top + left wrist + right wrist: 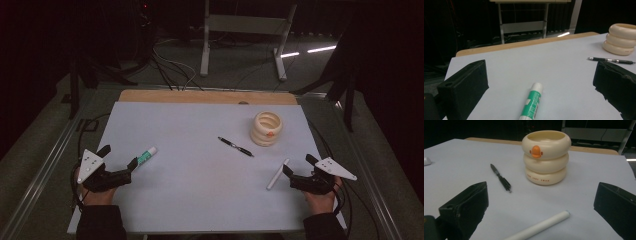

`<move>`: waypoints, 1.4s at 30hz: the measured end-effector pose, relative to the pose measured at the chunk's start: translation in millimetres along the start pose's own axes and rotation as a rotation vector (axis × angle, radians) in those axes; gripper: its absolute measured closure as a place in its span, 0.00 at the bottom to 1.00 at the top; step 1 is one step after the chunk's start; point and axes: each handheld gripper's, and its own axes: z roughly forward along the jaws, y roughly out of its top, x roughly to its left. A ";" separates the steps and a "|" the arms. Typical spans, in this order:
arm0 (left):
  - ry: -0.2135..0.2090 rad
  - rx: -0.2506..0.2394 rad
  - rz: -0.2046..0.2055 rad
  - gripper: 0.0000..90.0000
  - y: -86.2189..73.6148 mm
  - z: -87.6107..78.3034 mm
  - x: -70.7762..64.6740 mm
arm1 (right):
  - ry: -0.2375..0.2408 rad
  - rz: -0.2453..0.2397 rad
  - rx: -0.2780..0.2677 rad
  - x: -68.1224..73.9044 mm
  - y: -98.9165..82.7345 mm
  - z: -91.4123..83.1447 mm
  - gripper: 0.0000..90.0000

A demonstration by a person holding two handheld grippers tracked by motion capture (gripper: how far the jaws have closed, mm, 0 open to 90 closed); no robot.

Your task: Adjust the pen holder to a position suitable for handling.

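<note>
Grippers rest on the white sheet (200, 180), both with jaws spread wide and nothing between the pads. Left gripper (119, 162) sits at eight o'clock, the green marker (146, 156) lying just beyond its tips. Right gripper (298, 166) sits at four o'clock beside the white pen (277, 174). Black pen (235, 146) lies near centre, the cream holder (266, 128) at two o'clock.

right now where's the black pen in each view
High view: the black pen lies mid-table, left of the cream ringed pen holder.
Left gripper view: the pen is far right, just below the holder.
Right gripper view: the pen is left of centre, left of the holder.
Shared landmark: the holder.
</note>
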 end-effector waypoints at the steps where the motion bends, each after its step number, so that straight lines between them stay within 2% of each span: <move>1: 0.000 0.000 0.000 0.00 0.0 0.0 0.0 | -0.003 -0.003 0.002 -0.1 -0.2 -0.1 0.00; 7: 0.003 0.017 -0.014 0.00 0.3 -1.8 2.1 | -0.011 -0.002 0.003 0.9 0.5 -1.7 0.00; 10: 0.012 0.038 0.007 0.00 0.8 -3.1 1.1 | -0.009 0.005 0.000 0.9 2.4 -3.6 0.00; 19: 0.026 0.071 0.015 0.00 0.7 -4.7 1.1 | -0.012 0.010 -0.001 3.6 16.8 -8.6 0.00; 20: 0.021 0.077 0.010 0.00 0.8 -3.7 2.5 | -0.019 -0.014 0.013 6.0 24.3 -7.5 0.00; 24: 0.026 0.075 0.004 0.00 0.8 -3.7 3.6 | -0.024 -0.021 0.028 6.0 30.1 -3.9 0.00; 34: 0.030 0.086 -0.001 0.00 -3.5 -1.1 5.5 | -0.035 -0.001 0.048 -3.3 58.5 14.5 0.00; 37: 0.031 0.089 -0.004 0.00 -4.8 -0.1 5.7 | -0.036 0.025 0.046 -9.1 71.1 22.5 0.00; 42: 0.052 0.096 0.010 0.00 -6.3 0.4 4.9 | -0.048 0.036 0.061 -13.9 84.9 35.2 0.00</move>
